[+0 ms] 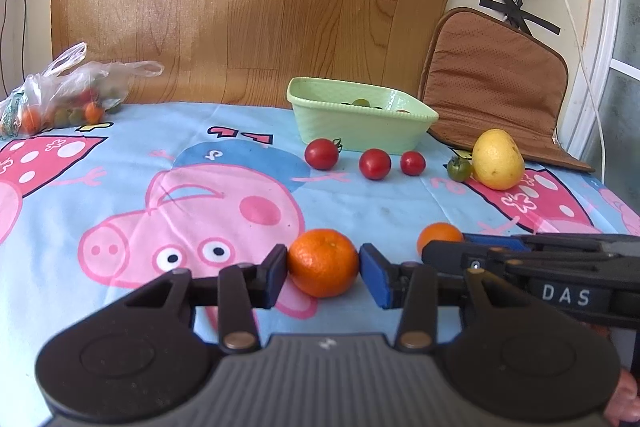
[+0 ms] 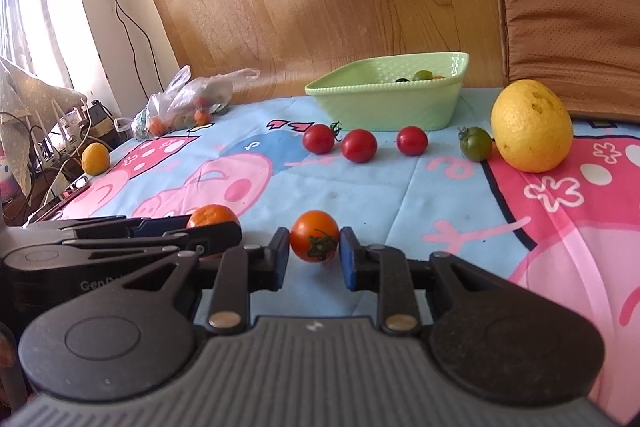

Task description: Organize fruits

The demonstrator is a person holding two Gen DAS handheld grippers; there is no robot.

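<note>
A tangerine (image 1: 322, 257) rests on the cartoon-print cloth (image 1: 160, 163), and my left gripper (image 1: 323, 269) is shut on it, a blue pad against each side. Just to its right, my right gripper (image 2: 314, 249) is shut on a small orange tomato (image 2: 314, 233) whose green stem faces the camera. Both fruits are low on the cloth. The two grippers sit side by side; the right wrist view shows the tangerine (image 2: 212, 215) partly hidden behind the left gripper's fingers. Behind them stands a pale green basket (image 1: 360, 133) with a few small fruits inside.
Three red tomatoes (image 1: 374, 164) lie in a row before the basket, then a green tomato (image 1: 459, 167) and a large yellow citrus (image 1: 497, 159). A plastic bag of fruit (image 1: 64, 99) sits back left. A brown cushion (image 1: 496, 83) leans back right. Another yellow fruit (image 2: 95, 158) lies off the cloth's left edge.
</note>
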